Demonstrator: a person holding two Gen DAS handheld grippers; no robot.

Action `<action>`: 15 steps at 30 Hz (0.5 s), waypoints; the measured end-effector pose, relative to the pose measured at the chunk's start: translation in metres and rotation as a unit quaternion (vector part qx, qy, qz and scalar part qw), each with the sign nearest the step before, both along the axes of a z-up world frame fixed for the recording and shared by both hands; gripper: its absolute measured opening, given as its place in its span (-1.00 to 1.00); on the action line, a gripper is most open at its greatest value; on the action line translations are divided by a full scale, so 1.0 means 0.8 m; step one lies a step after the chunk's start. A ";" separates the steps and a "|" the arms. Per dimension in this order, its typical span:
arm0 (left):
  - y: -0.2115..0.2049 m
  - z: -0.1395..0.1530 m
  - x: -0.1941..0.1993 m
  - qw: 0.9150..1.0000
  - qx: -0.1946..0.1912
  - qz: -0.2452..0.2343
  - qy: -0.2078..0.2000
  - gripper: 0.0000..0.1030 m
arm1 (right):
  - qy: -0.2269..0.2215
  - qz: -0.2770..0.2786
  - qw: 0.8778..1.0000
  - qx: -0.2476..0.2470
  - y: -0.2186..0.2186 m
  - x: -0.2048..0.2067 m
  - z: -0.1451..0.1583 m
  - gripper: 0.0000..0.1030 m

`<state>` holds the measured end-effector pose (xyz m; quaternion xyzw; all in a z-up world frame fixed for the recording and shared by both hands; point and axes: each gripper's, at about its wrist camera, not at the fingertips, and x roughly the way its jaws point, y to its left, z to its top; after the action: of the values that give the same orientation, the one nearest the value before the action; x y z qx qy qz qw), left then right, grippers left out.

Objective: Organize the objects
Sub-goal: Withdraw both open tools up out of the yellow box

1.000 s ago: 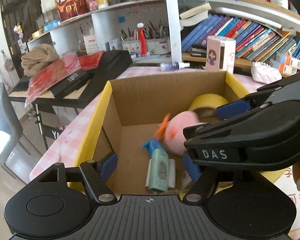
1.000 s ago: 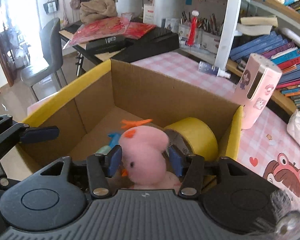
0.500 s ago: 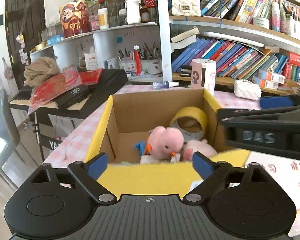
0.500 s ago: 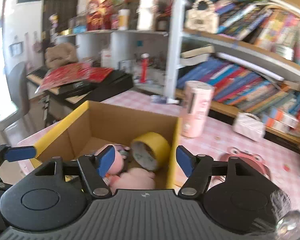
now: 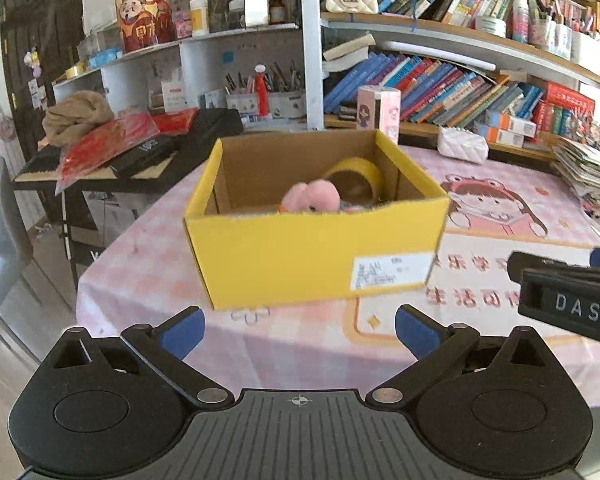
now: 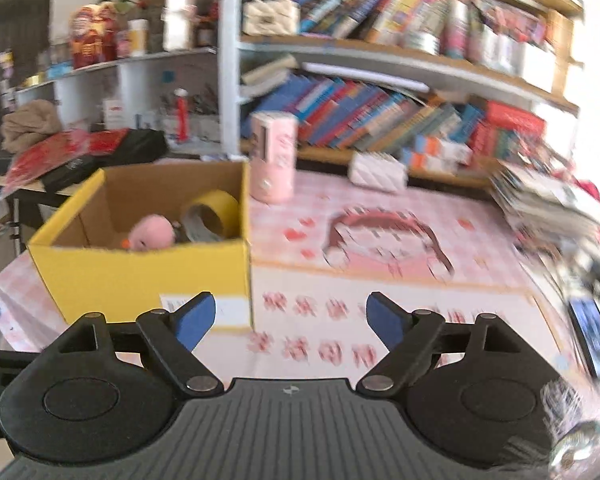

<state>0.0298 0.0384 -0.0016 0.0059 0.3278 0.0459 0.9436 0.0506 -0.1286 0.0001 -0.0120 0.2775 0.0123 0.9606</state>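
A yellow cardboard box (image 5: 300,252) stands on the pink tablecloth and also shows in the right wrist view (image 6: 148,268). Inside lie a pink plush toy (image 5: 312,198), which also shows in the right wrist view (image 6: 152,232), and a yellow tape roll (image 5: 356,180), which also shows in the right wrist view (image 6: 212,214). My left gripper (image 5: 299,330) is open and empty, well back from the box's near wall. My right gripper (image 6: 290,318) is open and empty, in front of the box's right corner. Its body shows at the right in the left wrist view (image 5: 568,300).
A pink cylindrical case (image 6: 274,160) stands behind the box. A white quilted pouch (image 6: 376,170) lies near the bookshelf (image 6: 380,108). A stack of papers (image 5: 592,176) sits at the table's right edge. A black keyboard with red bags (image 5: 140,148) lies left.
The right gripper let go of the pink plush toy in the box. Both grippers pulled back out of the box and away from it, and the right one swung to the right.
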 end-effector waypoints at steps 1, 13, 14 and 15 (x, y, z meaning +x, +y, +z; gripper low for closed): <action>-0.001 -0.001 -0.005 1.000 -0.001 -0.003 0.001 0.99 | 0.003 -0.007 1.000 0.001 -0.002 -0.009 -0.003 0.61; -0.038 -0.003 -0.040 0.999 0.041 -0.010 -0.025 0.99 | 0.032 -0.056 0.998 -0.013 -0.022 -0.067 -0.019 0.67; -0.041 -0.003 -0.040 0.999 0.044 -0.012 -0.024 0.99 | 0.035 -0.061 0.997 -0.015 -0.024 -0.068 -0.020 0.68; -0.045 -0.004 -0.040 0.999 0.046 -0.013 -0.024 0.99 | 0.037 -0.067 0.997 -0.017 -0.028 -0.069 -0.021 0.68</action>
<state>-0.0023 0.0022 -0.0045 0.0530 0.3027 0.0489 0.9504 -0.0047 -0.1506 -0.0163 -0.0091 0.3128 -0.0564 0.9481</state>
